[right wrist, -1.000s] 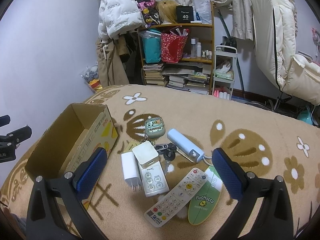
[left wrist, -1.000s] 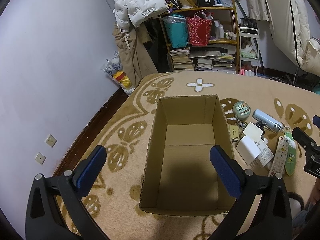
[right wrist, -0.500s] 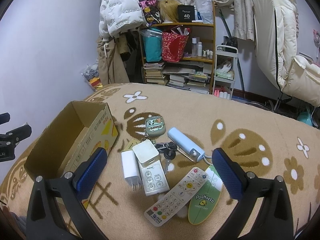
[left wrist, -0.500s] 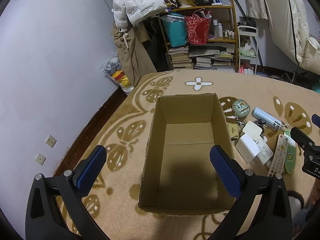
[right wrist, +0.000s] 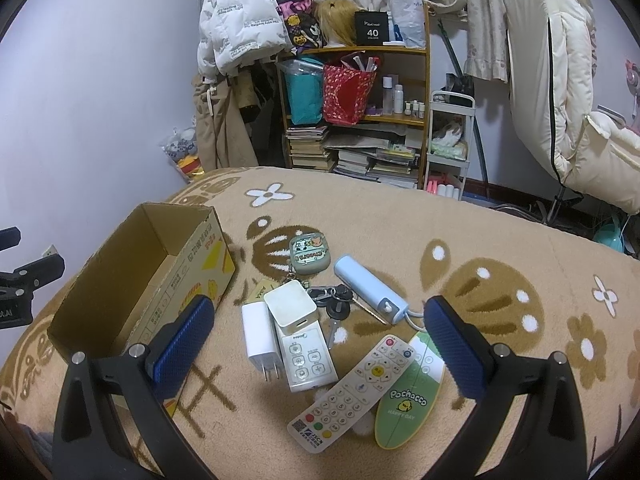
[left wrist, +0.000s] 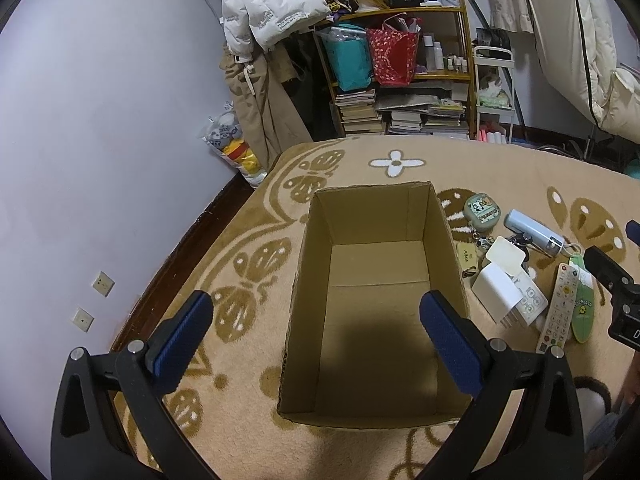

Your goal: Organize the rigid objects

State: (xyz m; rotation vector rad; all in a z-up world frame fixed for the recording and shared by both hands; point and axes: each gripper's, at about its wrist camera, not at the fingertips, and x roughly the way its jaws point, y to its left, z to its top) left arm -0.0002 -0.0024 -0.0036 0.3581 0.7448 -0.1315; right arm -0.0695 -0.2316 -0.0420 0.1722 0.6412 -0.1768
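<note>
Cardboard box [left wrist: 376, 304] sits open-topped on the patterned blanket [right wrist: 500, 248], nothing inside; left gripper [left wrist: 316, 334] hovers over its near end, jaws spread wide, holding nothing. Right gripper [right wrist: 320, 342] hovers above the pile of small objects just right of the box, jaws likewise wide apart and empty.
Pile, largest first:
- long white remote [right wrist: 352, 392], lying partly over a green oval Pochacco card [right wrist: 408, 392]
- light blue cylindrical power bank [right wrist: 370, 288], cord at its near end
- small white remote [right wrist: 308, 354], with a cream square charger [right wrist: 290, 308] resting on its far end
- white plug adapter [right wrist: 258, 330], touching the small remote's left side
- grey-green cartoon case [right wrist: 310, 256]
- keys [right wrist: 336, 300], between charger and power bank
</note>
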